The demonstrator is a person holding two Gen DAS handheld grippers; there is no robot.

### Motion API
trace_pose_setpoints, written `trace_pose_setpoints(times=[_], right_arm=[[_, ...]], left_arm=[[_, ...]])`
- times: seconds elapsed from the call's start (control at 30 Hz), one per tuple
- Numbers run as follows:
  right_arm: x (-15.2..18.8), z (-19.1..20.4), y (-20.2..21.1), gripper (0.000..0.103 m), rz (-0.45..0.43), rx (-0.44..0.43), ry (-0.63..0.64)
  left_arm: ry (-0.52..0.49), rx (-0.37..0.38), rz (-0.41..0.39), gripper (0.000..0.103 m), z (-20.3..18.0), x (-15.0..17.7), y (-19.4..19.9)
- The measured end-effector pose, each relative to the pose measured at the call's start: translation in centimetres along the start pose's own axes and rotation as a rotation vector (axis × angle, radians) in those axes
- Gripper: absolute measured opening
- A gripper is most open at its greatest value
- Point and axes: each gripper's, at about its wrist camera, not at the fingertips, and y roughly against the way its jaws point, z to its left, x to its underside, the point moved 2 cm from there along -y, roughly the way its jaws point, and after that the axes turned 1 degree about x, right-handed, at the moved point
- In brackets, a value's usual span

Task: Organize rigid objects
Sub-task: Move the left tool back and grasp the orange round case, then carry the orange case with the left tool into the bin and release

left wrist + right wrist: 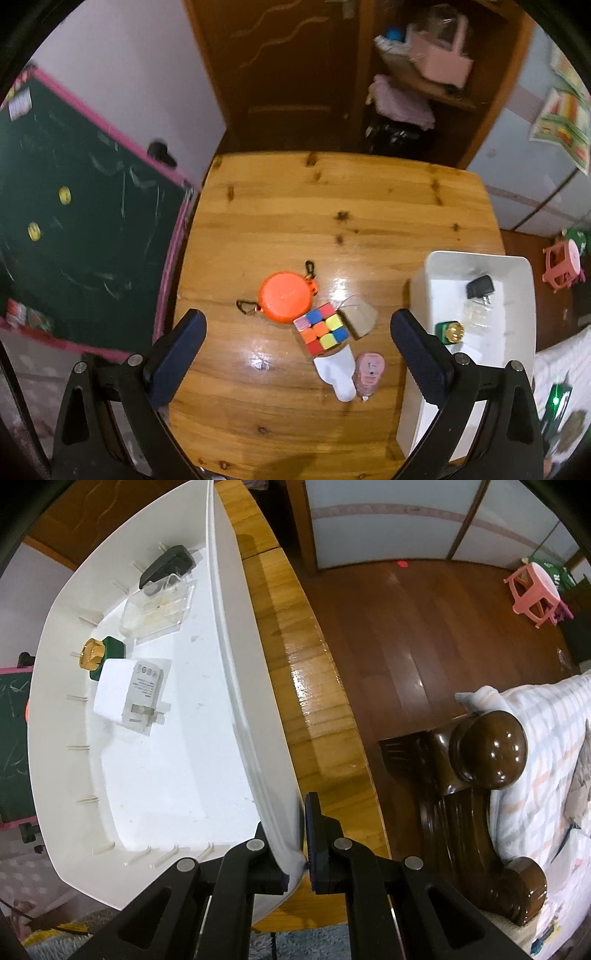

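Clutter bunched mid-table: orange round case [283,297] with clips, Rubik's cube [322,328] touching it at 4 o'clock, tan block [362,318] just beside the cube at 3 o'clock, then white sock-shaped piece [339,373] and pink gadget [368,371] side by side at the cube's 6 o'clock. Left gripper [297,354] hanging above the wooden table [332,192], fingers spread wide, nothing between them, cube cluster sitting right in the gap. White bin [517,295] at 3 o'clock on the table's right edge, partly overhanging it. Inside: black charger [168,565], clear plastic case [159,611] touching it, green-and-gold thing [101,653], white plug adapter [131,690] resting against that. Near half of the bin floor bare. Right gripper [297,845] pinching the bin's near wall, one finger inside, one outside. Far half of the table open from 10 to 2 o'clock. Green chalkboard [74,229] tight against the left table edge, dark wooden bedpost [487,749] close to the right one.
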Motion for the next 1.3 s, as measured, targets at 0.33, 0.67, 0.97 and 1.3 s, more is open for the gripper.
trace_pose_setpoints(times=[0.33, 0.67, 0.97, 1.3], right_arm=[[0.2, 0.2, 0.1, 0.008, -0.006, 0.038, -0.042], [0.0, 0.1, 0.1, 0.009, 0.007, 0.053, -0.095], [0.0, -0.1, 0.1, 0.009, 0.021, 0.047, -0.125], [0.1, -0.5, -0.3, 0.009, 0.027, 0.041, -0.138]], left_arm=[[0.322, 0.122, 0.22, 0.1, 4.3, -0.4, -10.1], [0.564, 0.134, 0.328, 0.1, 5.6, 0.0, -17.4], [0.664, 0.08, 0.328, 0.1, 6.5, -0.3, -20.0], [0.808, 0.087, 0.381, 0.087, 7.0, 1.2, -21.5]])
